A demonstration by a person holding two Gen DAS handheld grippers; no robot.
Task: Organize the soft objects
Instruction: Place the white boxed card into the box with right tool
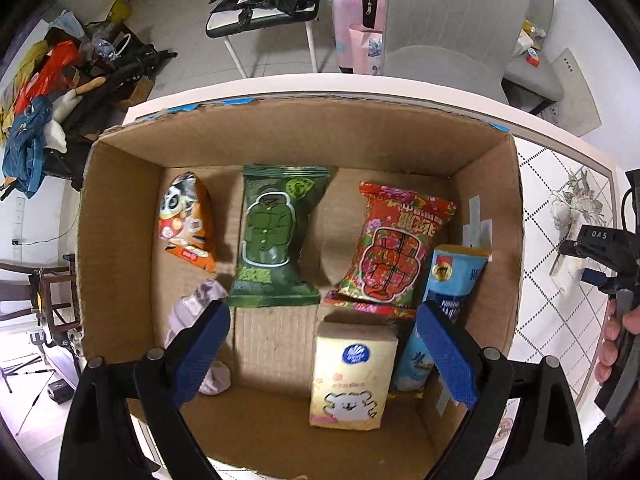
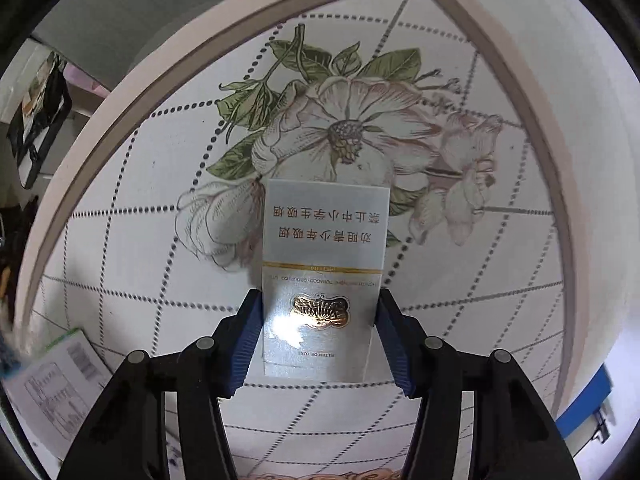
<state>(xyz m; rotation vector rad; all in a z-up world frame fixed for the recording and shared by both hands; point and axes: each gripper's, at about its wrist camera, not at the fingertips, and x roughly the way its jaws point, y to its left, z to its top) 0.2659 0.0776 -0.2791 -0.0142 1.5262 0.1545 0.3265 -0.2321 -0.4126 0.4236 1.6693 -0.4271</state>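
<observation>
White and shiny, the cigarette pack (image 2: 325, 280) is squeezed at its near end by the right gripper (image 2: 320, 332), its long side pointing straight ahead over the table (image 2: 120, 264), while the left gripper (image 1: 324, 344) is held wide apart over the cardboard box (image 1: 120, 208).

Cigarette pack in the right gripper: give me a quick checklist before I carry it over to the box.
1. Grip: right gripper has a pad against each side of the cigarette pack: ok.
2. Pack clear of the table: cannot tell.
3. Left gripper empty and open: ok.
4. Left gripper out of the drop path: not ok, it hangs over the cardboard box.
5. Free floor in the box: ok, bare cardboard shows between the green packet and the tissue pack.
6. Pack is soft as the task wants: cannot tell.
</observation>
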